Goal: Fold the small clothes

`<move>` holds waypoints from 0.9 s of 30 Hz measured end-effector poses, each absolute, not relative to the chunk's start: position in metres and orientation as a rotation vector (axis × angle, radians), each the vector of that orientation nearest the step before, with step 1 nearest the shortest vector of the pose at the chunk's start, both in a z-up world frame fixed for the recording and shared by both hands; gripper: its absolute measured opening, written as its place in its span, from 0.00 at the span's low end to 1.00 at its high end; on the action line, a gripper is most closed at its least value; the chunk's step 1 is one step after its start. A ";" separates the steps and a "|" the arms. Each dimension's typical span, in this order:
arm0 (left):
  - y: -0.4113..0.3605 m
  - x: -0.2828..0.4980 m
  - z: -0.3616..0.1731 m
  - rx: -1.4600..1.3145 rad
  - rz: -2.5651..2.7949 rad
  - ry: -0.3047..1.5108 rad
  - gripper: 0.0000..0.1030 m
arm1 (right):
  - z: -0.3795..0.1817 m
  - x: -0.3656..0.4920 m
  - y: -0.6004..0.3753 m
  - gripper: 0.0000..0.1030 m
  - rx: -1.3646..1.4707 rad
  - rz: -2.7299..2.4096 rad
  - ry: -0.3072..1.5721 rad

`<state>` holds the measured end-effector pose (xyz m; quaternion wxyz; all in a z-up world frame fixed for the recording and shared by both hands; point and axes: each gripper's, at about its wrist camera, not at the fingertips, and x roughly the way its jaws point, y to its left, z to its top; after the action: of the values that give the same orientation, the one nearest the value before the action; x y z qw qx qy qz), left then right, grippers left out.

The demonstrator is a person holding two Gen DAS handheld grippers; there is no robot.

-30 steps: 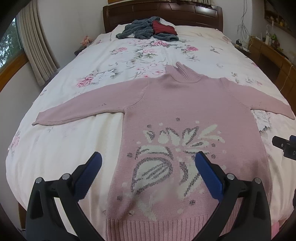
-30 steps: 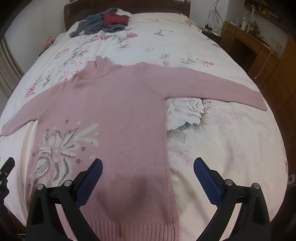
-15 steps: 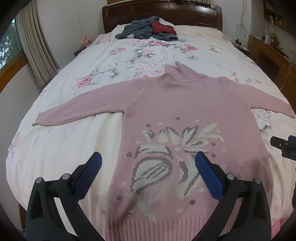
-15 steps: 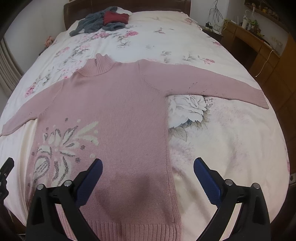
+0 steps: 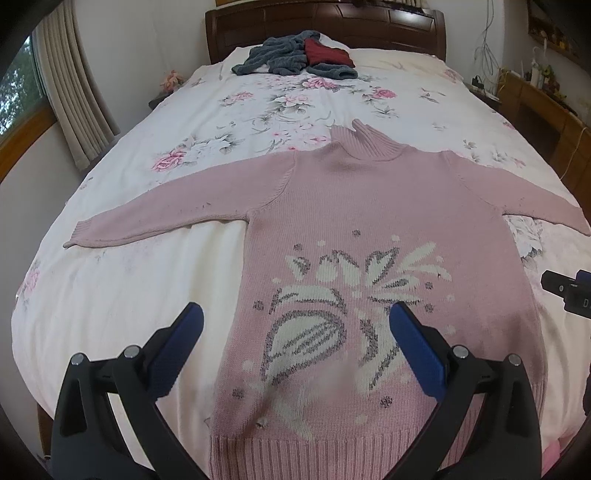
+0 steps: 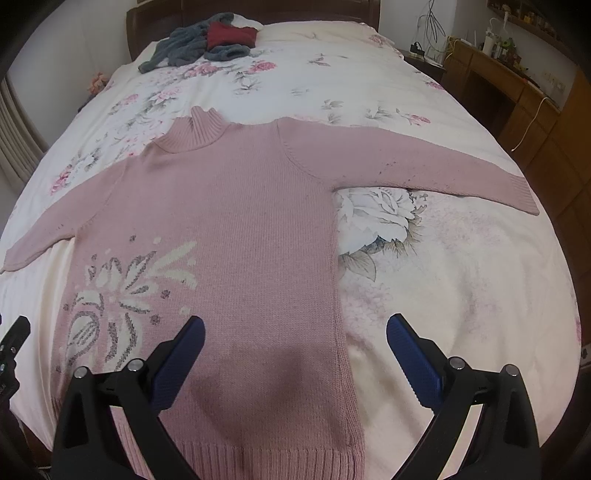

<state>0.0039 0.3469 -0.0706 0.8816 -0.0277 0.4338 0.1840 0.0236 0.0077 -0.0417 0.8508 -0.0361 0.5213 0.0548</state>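
Observation:
A pink turtleneck sweater with a white and grey flower pattern lies flat, face up, on the bed, both sleeves spread wide. Its ribbed hem is nearest to me. My left gripper hovers open above the lower left part of the body, nothing between its blue pads. In the right wrist view the same sweater fills the left and middle. My right gripper stands open above its lower right side seam, holding nothing. The right gripper's edge shows at the left wrist view's right border.
A bed with a floral cover carries the sweater. A heap of grey and dark red clothes lies near the wooden headboard. Curtains hang on the left; a wooden desk stands on the right.
Both views have crept slightly forward and lower toward the sweater. Both grippers stay open and the sweater has not moved.

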 end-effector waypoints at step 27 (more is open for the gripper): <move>0.349 0.004 -0.073 -0.064 0.385 0.910 0.97 | -0.042 0.024 0.010 0.96 -0.076 0.115 1.095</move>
<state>0.0041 0.3488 -0.0729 0.8799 -0.0306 0.4366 0.1847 0.0240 0.0096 -0.0417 0.8516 -0.0360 0.5201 0.0548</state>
